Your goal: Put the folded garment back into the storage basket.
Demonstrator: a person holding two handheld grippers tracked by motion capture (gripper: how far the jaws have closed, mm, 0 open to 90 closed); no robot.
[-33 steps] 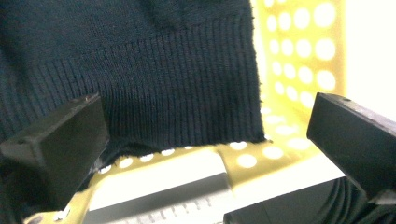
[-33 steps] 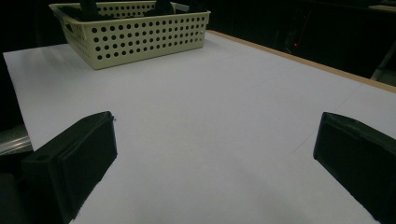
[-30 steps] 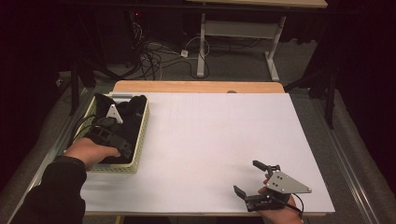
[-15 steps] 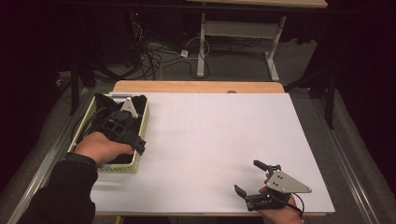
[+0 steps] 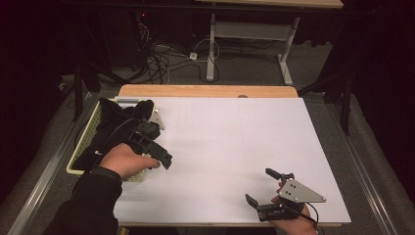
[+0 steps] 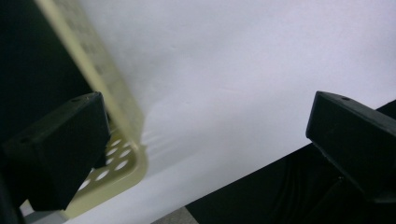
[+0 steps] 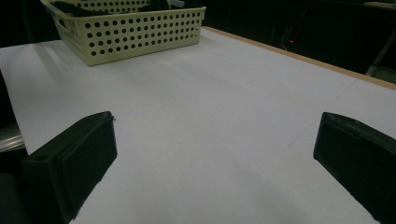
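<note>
A pale yellow perforated basket (image 5: 78,155) stands at the table's left edge with black cloth (image 5: 111,128) heaped in it. My left gripper (image 5: 159,151) hovers just past the basket's near right corner, over the white table. Its jaws stand wide apart with nothing between them (image 6: 205,112), and the basket's rim (image 6: 122,122) lies by its left jaw. My right gripper (image 5: 258,185) rests near the table's front right, open and empty (image 7: 215,126), facing the basket (image 7: 130,32) across the white surface.
The white table top (image 5: 235,137) has a wooden strip (image 5: 205,91) along its far edge. Behind it on the floor are cables (image 5: 161,58) and another table's legs (image 5: 211,44). A metal rail (image 5: 44,181) runs along the left side.
My left gripper has come out from over the basket and moved right and toward the front, past the basket's right edge. The right gripper has stayed in place.
</note>
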